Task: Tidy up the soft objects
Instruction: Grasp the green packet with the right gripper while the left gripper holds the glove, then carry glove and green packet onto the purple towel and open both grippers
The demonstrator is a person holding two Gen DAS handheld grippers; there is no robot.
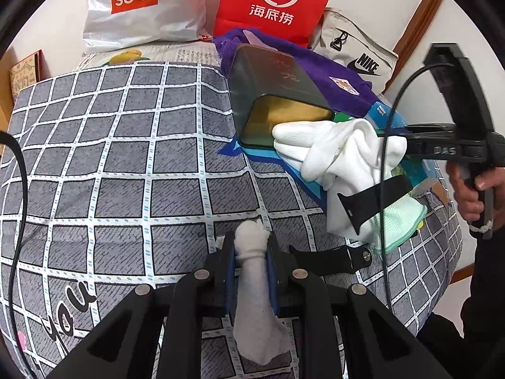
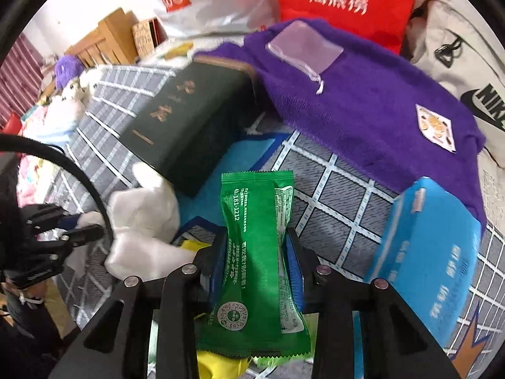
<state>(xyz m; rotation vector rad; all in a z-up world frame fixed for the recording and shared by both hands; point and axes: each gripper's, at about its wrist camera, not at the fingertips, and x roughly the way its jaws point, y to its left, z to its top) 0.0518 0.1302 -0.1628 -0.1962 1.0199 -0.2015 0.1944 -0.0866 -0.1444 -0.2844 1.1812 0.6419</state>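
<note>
My left gripper [image 1: 251,271] is shut on a white rolled cloth [image 1: 252,284] above the grey checked bedspread [image 1: 126,158]. My right gripper [image 2: 257,262] is shut on a green foil packet [image 2: 255,252] and holds it over the bed; the right gripper also shows in the left wrist view [image 1: 375,189]. A white glove pile [image 1: 334,158] lies by a dark green box [image 1: 274,82], also seen in the right wrist view [image 2: 189,120]. A purple towel [image 2: 363,94] lies behind. A pale green cloth [image 1: 397,221] sits under the gloves.
A white Miniso bag [image 1: 139,6], a red paper bag [image 1: 274,3] and a Nike tote [image 1: 356,53] stand at the back. A blue tissue box [image 2: 426,246] sits at right. A yellow item [image 2: 217,363] lies below my right gripper. Plush toys [image 2: 66,88] lie far left.
</note>
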